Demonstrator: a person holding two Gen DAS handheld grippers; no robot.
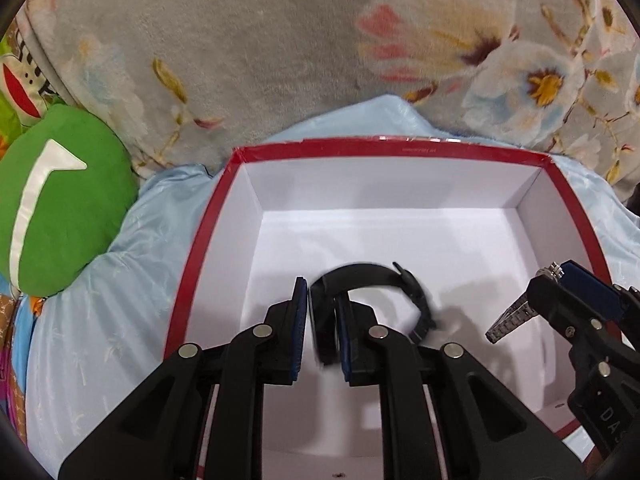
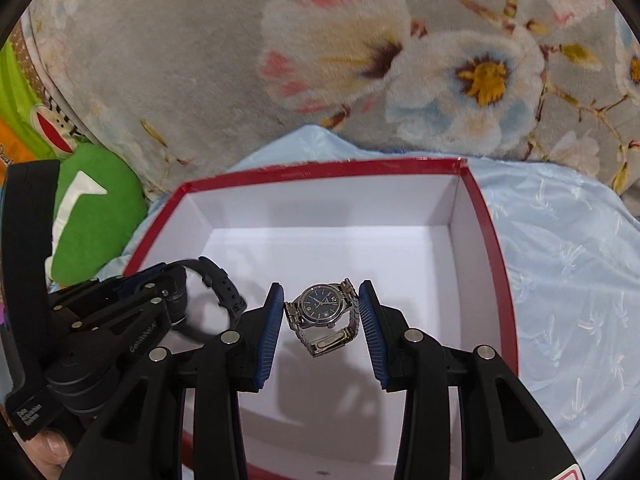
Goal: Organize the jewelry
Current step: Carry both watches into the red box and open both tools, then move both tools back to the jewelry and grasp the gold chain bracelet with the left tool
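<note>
A red-rimmed white box (image 1: pixel 400 148) lies open on a light blue cloth. My left gripper (image 1: pixel 322 312) is shut on a black watch (image 1: pixel 372 276) and holds it over the box's left side; its strap curls out to the right. My right gripper (image 2: pixel 322 316) is shut on a silver watch with a dark dial (image 2: pixel 320 304) and holds it above the box floor (image 2: pixel 332 248). In the left wrist view the right gripper (image 1: pixel 560 276) shows at the right with the metal band (image 1: pixel 512 318) hanging. In the right wrist view the left gripper (image 2: pixel 160 288) and black watch (image 2: pixel 216 288) show at the left.
A green plush cushion (image 1: pixel 60 200) lies left of the box. A grey floral blanket (image 1: pixel 280 40) rises behind it. The light blue cloth (image 2: pixel 560 260) spreads to the right of the box.
</note>
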